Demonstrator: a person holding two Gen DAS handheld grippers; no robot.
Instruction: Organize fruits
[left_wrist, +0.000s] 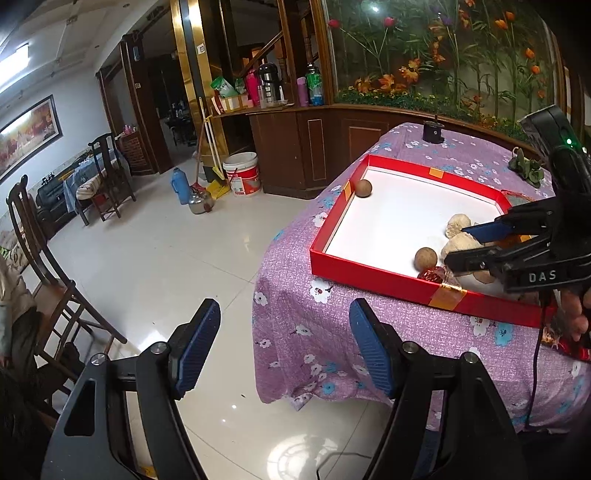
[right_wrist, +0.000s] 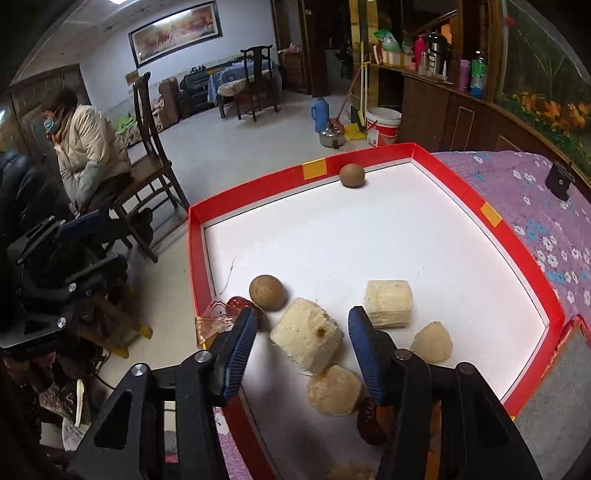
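Note:
A red tray (right_wrist: 195, 266) with a white floor sits on the purple flowered tablecloth (left_wrist: 314, 332). Its near end holds a pale fibrous block (right_wrist: 306, 341), a second block (right_wrist: 388, 302), a pale pointed piece (right_wrist: 431, 341), a pale rounded piece (right_wrist: 334, 389), a brown round fruit (right_wrist: 266, 297), a dark red fruit (right_wrist: 369, 421) and a red shiny wrapper (right_wrist: 236, 312). Another brown round fruit (right_wrist: 352, 175) lies alone at the far wall. My right gripper (right_wrist: 301, 317) hangs open over the near block, pads either side and apart from it. My left gripper (left_wrist: 285, 310) is open and empty over the floor, off the table's left edge.
A person (right_wrist: 85, 147) sits on a wooden chair (right_wrist: 147, 155) to the left. A white bucket (left_wrist: 242, 173), blue flask (left_wrist: 180, 184) and kettle (left_wrist: 199, 203) stand on the tiled floor. On the table's far side are a black holder (left_wrist: 433, 132) and a green ornament (left_wrist: 526, 166).

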